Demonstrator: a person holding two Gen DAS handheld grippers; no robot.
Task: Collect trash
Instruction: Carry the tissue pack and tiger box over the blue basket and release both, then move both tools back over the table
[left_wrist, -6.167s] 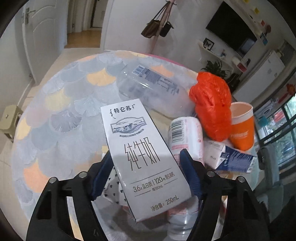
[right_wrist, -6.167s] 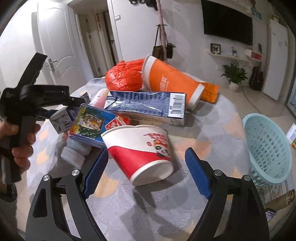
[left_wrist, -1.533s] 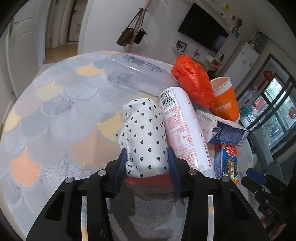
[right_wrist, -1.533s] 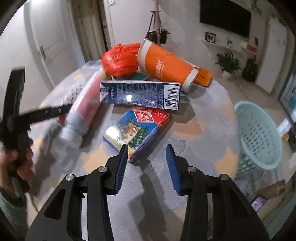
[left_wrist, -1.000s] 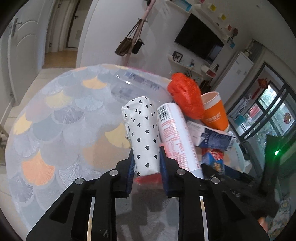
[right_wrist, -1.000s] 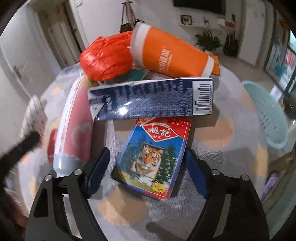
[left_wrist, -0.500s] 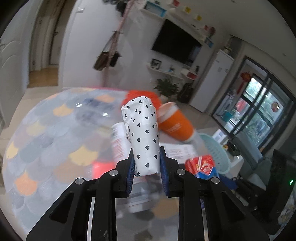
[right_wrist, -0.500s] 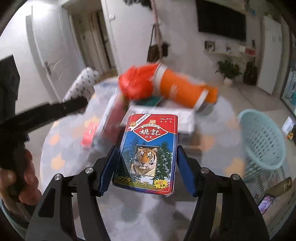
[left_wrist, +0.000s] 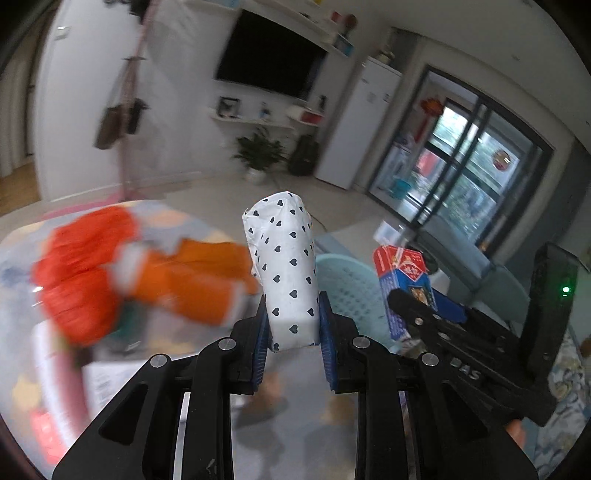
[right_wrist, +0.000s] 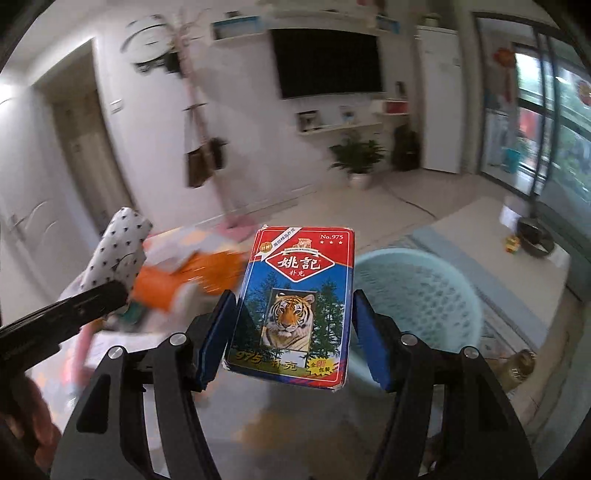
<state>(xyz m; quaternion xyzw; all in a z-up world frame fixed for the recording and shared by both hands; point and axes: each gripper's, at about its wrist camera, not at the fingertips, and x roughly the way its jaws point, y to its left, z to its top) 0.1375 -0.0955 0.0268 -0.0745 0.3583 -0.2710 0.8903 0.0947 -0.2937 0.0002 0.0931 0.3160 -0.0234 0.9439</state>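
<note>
Left wrist view: left gripper (left_wrist: 291, 328) clamped on heart-print packet (left_wrist: 286, 258), long axis upright, mint basket (left_wrist: 351, 291) just beyond, ahead-right; right wrist view: right gripper (right_wrist: 291, 332) pinching tiger card box (right_wrist: 295, 295), long axis pointing forward, basket (right_wrist: 424, 295) ahead-right, apparently nearer this hand.

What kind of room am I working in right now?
Most likely a home living room: a wall-mounted TV above floating shelves, a potted plant on the floor, and a white fridge beside large glass doors.
</note>
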